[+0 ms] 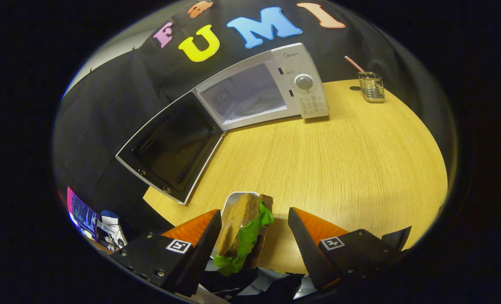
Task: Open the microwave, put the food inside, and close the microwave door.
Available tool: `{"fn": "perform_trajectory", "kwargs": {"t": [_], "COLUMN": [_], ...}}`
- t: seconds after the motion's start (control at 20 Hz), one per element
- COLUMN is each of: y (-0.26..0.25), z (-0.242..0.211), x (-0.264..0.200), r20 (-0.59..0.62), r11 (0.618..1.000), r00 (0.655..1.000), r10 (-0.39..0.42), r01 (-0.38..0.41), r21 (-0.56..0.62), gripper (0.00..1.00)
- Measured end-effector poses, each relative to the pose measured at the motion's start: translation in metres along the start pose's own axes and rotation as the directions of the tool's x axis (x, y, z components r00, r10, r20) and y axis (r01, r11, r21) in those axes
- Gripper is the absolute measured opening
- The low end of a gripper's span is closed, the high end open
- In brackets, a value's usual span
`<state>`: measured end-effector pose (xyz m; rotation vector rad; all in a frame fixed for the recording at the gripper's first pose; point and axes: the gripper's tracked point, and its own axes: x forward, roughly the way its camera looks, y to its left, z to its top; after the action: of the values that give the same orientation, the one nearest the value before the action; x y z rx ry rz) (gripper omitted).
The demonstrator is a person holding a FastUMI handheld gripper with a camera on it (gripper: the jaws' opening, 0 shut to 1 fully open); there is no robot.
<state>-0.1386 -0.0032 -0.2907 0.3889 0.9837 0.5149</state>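
Gripper [254, 236] fingers apart at lower centre, layered sandwich [242, 236] with leafy green filling on its white plate [232, 202] between them against the left finger, boxy white microwave [267, 86] upper centre, glossy door [170, 147] open, round woodgrain table [339, 160]

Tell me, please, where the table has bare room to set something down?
The widest bare patch of table runs from the microwave and wire holder back to the open gripper. It is crowded by the open door and round the sandwich between the fingers.
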Motion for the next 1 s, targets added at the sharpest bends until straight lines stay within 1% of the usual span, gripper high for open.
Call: {"fn": "perform_trajectory", "kwargs": {"t": [0.05,0.1,0.15,0.2,0.25,0.3,0.35,0.45,0.5,0.55,0.75,0.9,1.0], "y": [0.001,0.0,0.0,0.003,0.004,0.004,0.007,0.015,0.013,0.014,0.029,0.037,0.039], "z": [-0.001,-0.002,-0.002,-0.001,-0.003,-0.002,0.001,0.01,0.014,0.017,0.04,0.067,0.088], "x": [0.002,0.007,0.006,0.006,0.007,0.006,0.008,0.004,0.002,0.0,-0.01,-0.013,-0.011], "r20": [-0.008,-0.013,-0.016,-0.019,-0.026,-0.028,-0.026,0.009,0.032,0.042,0.09,0.155,0.212], "r11": [1.0,1.0,1.0,0.999,0.999,0.998,0.997,0.994,0.992,0.993,0.984,0.972,0.963], "r00": [1.0,1.0,1.0,1.0,1.0,0.999,1.0,1.0,0.999,0.999,0.996,0.988,0.977], "r10": [0.002,-0.001,-0.007,-0.006,-0.013,-0.019,-0.013,0.002,-0.027,-0.028,-0.022,-0.025,-0.037], "r01": [-0.002,0.001,0.008,0.007,0.014,0.02,0.015,-0.003,0.023,0.023,0.006,-0.012,-0.022], "r21": [0.012,0.018,0.025,0.036,0.049,0.061,0.077,0.113,0.122,0.117,0.178,0.234,0.268], "gripper": [0.95,0.85,0.78,0.67,0.61,0.52,0.49,0.34,0.3,0.25,0.25,0.24,0.24]}}
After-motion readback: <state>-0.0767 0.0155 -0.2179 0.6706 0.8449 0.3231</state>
